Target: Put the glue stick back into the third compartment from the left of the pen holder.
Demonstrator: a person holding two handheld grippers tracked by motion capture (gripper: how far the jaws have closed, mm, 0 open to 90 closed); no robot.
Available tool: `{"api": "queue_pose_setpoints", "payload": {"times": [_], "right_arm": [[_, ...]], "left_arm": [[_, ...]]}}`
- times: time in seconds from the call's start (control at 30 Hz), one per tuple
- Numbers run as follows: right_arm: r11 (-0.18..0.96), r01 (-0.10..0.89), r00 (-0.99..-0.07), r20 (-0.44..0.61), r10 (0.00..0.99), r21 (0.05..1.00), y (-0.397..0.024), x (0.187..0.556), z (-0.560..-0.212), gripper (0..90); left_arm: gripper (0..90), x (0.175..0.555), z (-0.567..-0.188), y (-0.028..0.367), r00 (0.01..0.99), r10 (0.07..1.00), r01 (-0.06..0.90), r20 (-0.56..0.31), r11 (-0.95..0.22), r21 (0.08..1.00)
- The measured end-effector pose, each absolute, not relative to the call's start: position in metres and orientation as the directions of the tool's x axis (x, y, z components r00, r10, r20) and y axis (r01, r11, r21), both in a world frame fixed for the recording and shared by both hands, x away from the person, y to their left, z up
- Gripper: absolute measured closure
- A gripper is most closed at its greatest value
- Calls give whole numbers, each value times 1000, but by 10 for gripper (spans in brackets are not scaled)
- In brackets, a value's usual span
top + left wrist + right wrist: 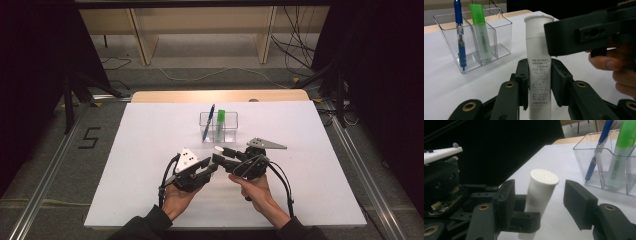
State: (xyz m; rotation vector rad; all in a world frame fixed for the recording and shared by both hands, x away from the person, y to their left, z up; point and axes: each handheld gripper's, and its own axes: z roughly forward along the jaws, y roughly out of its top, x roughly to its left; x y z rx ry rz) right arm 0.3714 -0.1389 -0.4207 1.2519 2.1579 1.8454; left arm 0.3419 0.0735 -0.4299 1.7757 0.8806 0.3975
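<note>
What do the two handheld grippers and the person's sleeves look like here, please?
Both the left gripper and the right gripper are black, with blocky jaws on linked arms with brass-coloured pivot pins. Each carries a grey three-cornered plate on top and trails a black cable. The sleeves are dark.

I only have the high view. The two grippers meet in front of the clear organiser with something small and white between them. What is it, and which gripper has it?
Observer: It's a white tube with small print on its body. The left gripper is shut on it, with the pads pressing both sides of the body.
Operator: Is the right gripper gripping the capped end?
Observer: No. In the right gripper view, the right gripper has its jaws either side of the cap. There is a plain gap between the cap and one jaw, so it is open.
</note>
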Motion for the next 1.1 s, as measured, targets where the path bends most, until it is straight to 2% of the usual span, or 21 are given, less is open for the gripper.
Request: {"api": "queue_pose_setpoints", "payload": {"times": [0.7,0.83,1.0,1.07,1.1], "right_arm": [[-68,567,-662,504,554,821,-134,374,-424,606],[-77,567,-665,511,545,820,-134,373,-423,660],[-82,566,-666,514,541,820,-134,373,-423,673],[-83,562,-666,510,544,823,-134,372,-422,675],[-82,560,-668,508,544,825,-133,372,-422,675]], "left_arm": [[697,338,-427,72,682,718,354,-139,-158,922],[698,338,-427,72,682,719,351,-135,-159,923],[697,338,-427,72,683,718,345,-134,-155,926],[687,337,-426,71,677,725,347,-129,-160,924],[651,337,-426,71,676,725,351,-130,-163,922]]}}
